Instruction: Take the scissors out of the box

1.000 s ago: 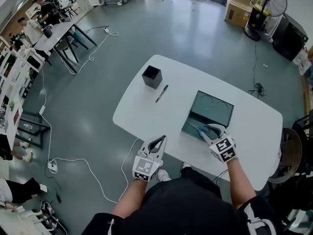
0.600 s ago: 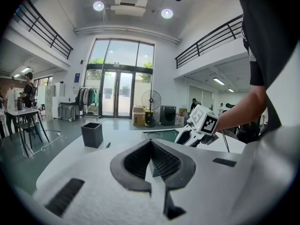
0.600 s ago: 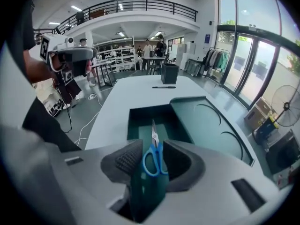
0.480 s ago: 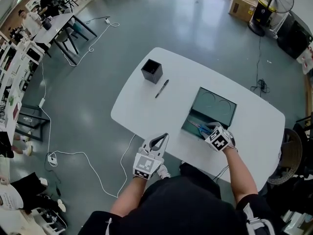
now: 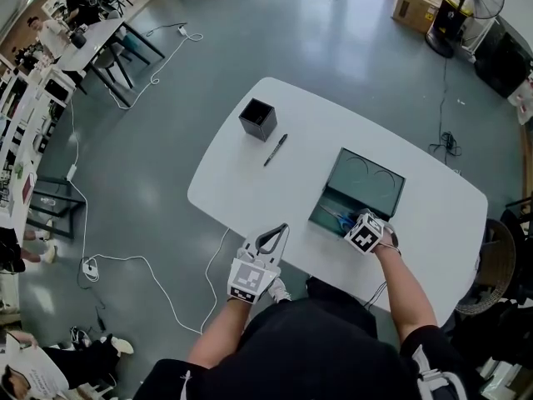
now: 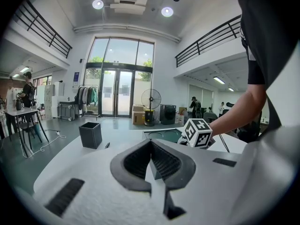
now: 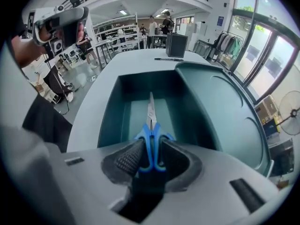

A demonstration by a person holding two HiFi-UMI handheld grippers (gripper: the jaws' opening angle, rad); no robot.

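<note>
The blue-handled scissors (image 7: 151, 121) lie in the lower tray of the open dark green box (image 5: 366, 182), blades pointing away in the right gripper view. My right gripper (image 5: 354, 227) points steeply down into that tray. Its jaws (image 7: 151, 151) are closing, with the scissors' handles between the pads. Over the table's near edge my left gripper (image 5: 279, 230) is held out, shut and empty, with its tips meeting (image 6: 151, 143). The right gripper's marker cube (image 6: 197, 132) shows in the left gripper view.
A black square pen holder (image 5: 257, 118) stands at the far left of the white table (image 5: 241, 182), with a black pen (image 5: 276, 150) lying beside it. The box lid (image 7: 220, 107) lies open flat to the right of the tray.
My right gripper has dropped and tipped downward into the box tray, over the scissors' handles. The left gripper has barely moved.
</note>
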